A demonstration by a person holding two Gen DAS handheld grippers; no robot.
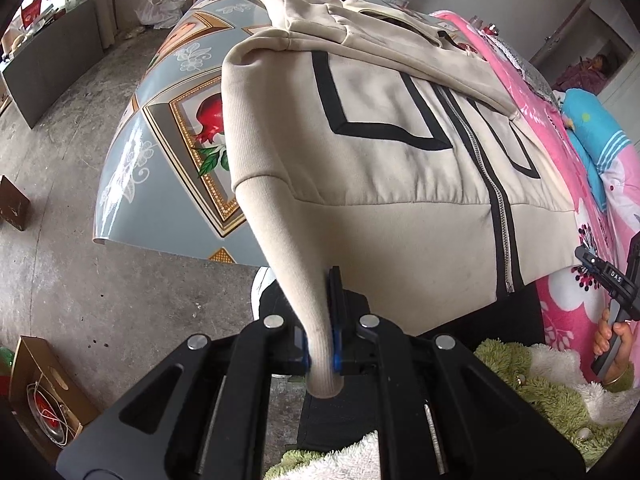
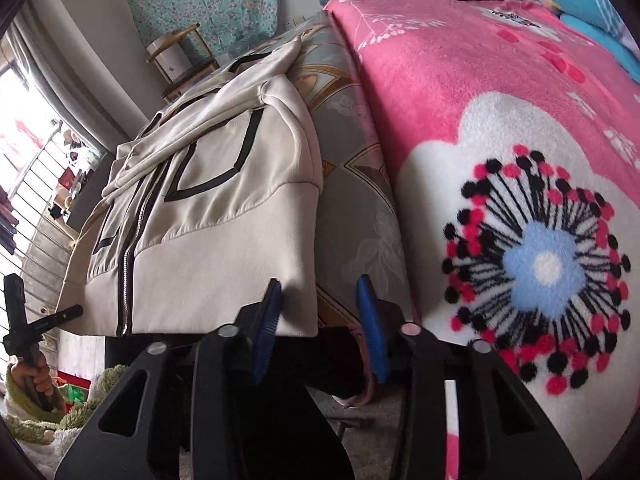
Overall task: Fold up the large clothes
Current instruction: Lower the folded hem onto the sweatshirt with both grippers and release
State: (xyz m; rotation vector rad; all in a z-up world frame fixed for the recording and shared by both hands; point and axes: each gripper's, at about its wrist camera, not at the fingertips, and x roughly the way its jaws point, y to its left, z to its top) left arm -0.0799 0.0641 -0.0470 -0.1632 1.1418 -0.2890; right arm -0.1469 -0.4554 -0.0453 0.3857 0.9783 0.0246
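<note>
Nearest us, our left gripper (image 1: pixel 322 336) is clamped tight on the ribbed cuff (image 1: pixel 320 344) of the cream hoodie (image 1: pixel 380 152). Largest is the pink floral blanket (image 2: pixel 460 92), right of the hoodie. That hoodie lies zipper-up on the patterned surface (image 1: pixel 180 112), its hem at the near edge. Our right gripper (image 2: pixel 320 312) stands partly open at the hoodie's hem corner, its blue pads (image 2: pixel 268 320) pressing on nothing.
</note>
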